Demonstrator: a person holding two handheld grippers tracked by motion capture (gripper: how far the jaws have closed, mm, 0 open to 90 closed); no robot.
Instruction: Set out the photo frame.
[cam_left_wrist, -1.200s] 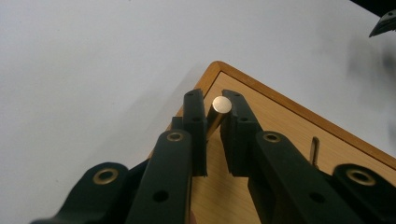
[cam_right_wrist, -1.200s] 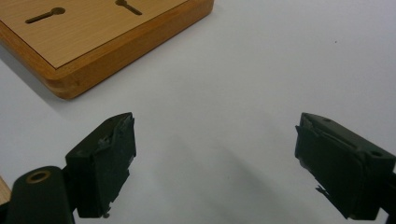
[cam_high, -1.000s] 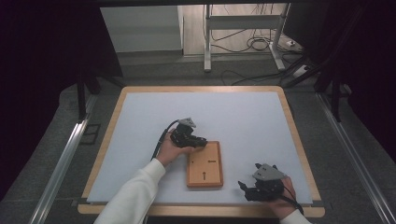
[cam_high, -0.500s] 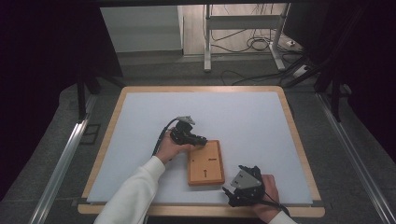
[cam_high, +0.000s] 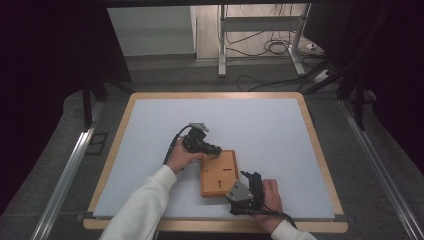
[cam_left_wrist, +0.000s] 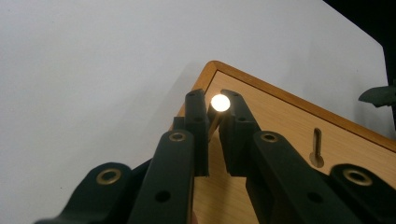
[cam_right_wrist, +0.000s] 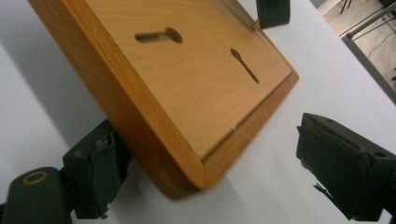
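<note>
Left gripper (cam_left_wrist: 214, 122) clamped on a thin peg (cam_left_wrist: 219, 103) with a bright round head, at the far corner of the wooden board (cam_high: 219, 173) lying near the white mat's (cam_high: 150, 130) front edge. Right gripper (cam_right_wrist: 205, 163) spread wide, straddling the board's near corner, pads not pressing

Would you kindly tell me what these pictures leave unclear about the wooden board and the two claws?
- Left gripper view: the small pin in the left claw is glared white, its length hidden between the fingers.
- Right gripper view: the wooden board is cut off by the top edge.
- High view: the right claw is too small to judge contact.
</note>
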